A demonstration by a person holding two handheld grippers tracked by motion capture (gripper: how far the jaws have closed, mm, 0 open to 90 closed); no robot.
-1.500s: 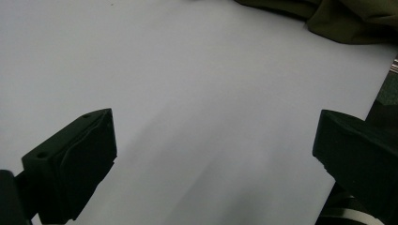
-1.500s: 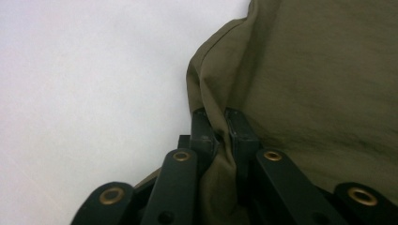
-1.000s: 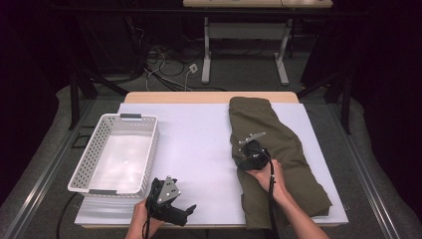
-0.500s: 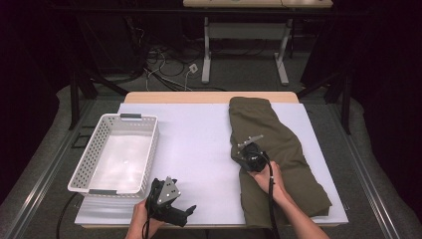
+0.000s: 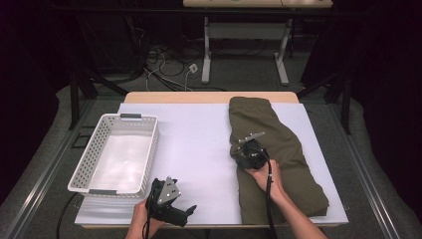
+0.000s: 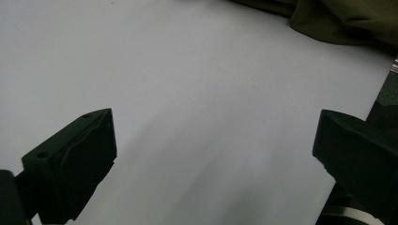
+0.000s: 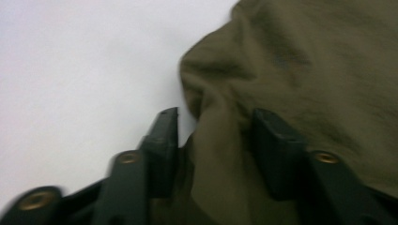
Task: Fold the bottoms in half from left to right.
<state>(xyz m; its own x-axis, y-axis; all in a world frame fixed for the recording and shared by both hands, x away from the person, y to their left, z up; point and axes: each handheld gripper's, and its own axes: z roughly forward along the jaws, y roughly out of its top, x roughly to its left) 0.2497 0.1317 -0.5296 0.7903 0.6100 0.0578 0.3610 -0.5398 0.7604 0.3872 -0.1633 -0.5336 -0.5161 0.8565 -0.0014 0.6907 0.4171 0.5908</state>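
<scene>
At the left a white basket (image 5: 117,154) sits on the table (image 5: 199,144). Near the front edge the left gripper (image 5: 171,209) rests with jaws wide and nothing between them. At the right, the right gripper (image 5: 249,152) has just been opening, a fold of the olive trousers (image 5: 278,149) still between its half-open jaws.

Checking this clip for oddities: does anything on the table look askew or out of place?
Only the olive garment: its left edge is bunched into a raised fold between the right tongs, whose jaws have just been opening. Whether the pads press it is unclear. The basket sits straight and empty; the left tongs hang open over bare table.
</scene>
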